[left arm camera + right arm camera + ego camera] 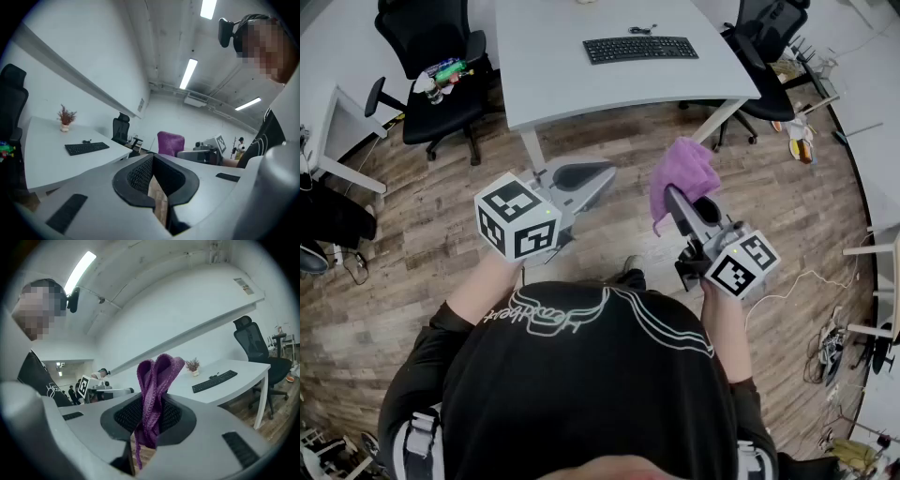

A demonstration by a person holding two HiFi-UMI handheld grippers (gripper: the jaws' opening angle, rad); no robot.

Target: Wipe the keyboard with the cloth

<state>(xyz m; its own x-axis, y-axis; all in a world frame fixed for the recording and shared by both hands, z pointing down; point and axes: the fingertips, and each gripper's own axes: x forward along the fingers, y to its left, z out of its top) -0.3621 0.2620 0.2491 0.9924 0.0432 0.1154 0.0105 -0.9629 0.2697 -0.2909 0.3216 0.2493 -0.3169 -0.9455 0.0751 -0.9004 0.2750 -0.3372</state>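
Note:
A black keyboard lies on the white desk ahead of me, well beyond both grippers; it also shows in the left gripper view and the right gripper view. My right gripper is shut on a purple cloth, which stands up bunched from between its jaws. The left gripper is held beside it at about the same height, jaws shut on nothing. The cloth is visible from the left gripper too. Both grippers hang over the wooden floor, short of the desk edge.
A black office chair with small items on its seat stands left of the desk, another at its right corner. The desk's legs are just ahead. A small potted plant sits behind the keyboard. Cables lie on the floor at right.

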